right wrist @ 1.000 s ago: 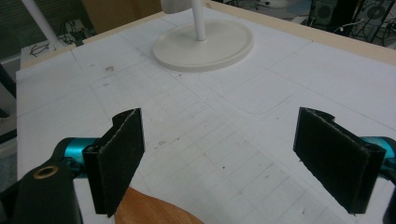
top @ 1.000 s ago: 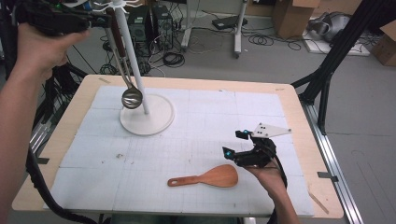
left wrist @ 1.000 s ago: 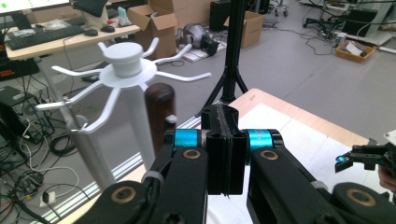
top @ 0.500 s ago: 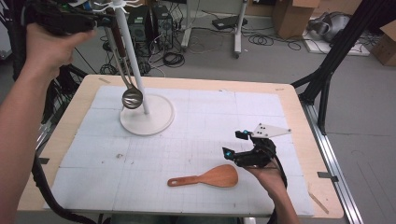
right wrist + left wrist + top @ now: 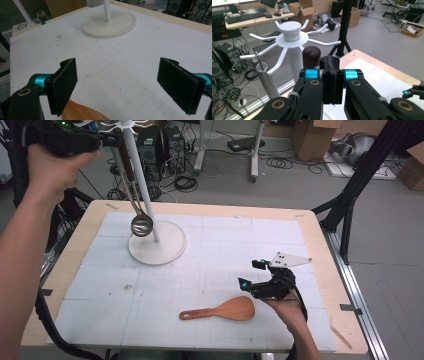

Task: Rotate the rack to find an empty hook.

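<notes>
Up at the top of the white rack (image 5: pixel 141 185), the left gripper (image 5: pixel 332 75) has its fingers pressed flat together, with nothing visible between them, just beside a dark wooden knob (image 5: pixel 311 57) that looks like the end of a hanging tool's handle. That height makes sense: the rack's arms (image 5: pixel 262 37) spread from its cap, so anything hung there has to be handled near its top end. A metal ladle (image 5: pixel 141 224) hangs down beside the pole, its bowl just above the round base (image 5: pixel 159 245).

Meanwhile the right gripper (image 5: pixel 266 281) sits low over the tabletop (image 5: pixel 310 227), its fingers (image 5: pixel 63 83) spread wide and holding nothing. The wooden spatula (image 5: pixel 226 310) lies flat on the white mat just beside it, blade toward the gripper, handle pointing away to the left. I'd judge the wide opening is readiness to close on the blade and lift it toward a free arm.
</notes>
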Demonstrator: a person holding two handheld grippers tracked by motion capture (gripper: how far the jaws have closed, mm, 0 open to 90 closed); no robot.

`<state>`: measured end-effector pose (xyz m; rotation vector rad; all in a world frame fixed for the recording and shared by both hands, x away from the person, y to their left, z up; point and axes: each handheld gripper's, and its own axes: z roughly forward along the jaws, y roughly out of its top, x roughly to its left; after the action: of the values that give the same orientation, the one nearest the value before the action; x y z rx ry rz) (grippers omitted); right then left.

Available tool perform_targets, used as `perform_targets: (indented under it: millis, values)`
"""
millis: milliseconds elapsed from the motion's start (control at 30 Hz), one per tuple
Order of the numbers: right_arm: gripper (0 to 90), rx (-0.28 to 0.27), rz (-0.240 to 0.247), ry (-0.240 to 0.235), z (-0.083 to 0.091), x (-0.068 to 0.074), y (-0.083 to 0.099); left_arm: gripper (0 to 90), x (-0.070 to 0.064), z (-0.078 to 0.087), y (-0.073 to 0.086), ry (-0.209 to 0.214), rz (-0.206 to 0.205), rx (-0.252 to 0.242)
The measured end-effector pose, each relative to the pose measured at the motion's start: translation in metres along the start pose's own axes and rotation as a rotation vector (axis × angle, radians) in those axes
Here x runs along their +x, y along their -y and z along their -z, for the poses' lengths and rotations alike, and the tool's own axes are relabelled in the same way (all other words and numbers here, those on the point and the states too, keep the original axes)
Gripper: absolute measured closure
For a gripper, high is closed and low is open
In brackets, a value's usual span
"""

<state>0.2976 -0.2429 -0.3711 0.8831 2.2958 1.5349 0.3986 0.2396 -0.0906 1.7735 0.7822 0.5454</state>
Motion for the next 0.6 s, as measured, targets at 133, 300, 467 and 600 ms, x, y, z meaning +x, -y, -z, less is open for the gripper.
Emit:
perform_targets:
  millis: [133, 300, 467, 600]
  values:
    - [15.5, 0.001, -0.002, -0.001, 0.0003, 0.0003, -0.0001, 89.5, 0.001, 0.0008, -0.0001, -0.006, 0.003, -0.001]
    - [15.5, 0.0, -0.004, -0.001, 0.0006, 0.0003, -0.0002, 89.6, 0.0025, 0.0015, 0.0001, -0.014, 0.009, -0.005]
    - [15.5, -0.001, -0.006, -0.002, 0.0003, 0.0003, -0.0003, 89.6, 0.0032, 0.0024, 0.0, -0.025, 0.012, -0.006]
    - [15.5, -0.003, -0.002, -0.001, 0.0007, 0.0001, -0.0004, 89.5, 0.0045, 0.0028, 0.0002, -0.03, 0.015, -0.009]
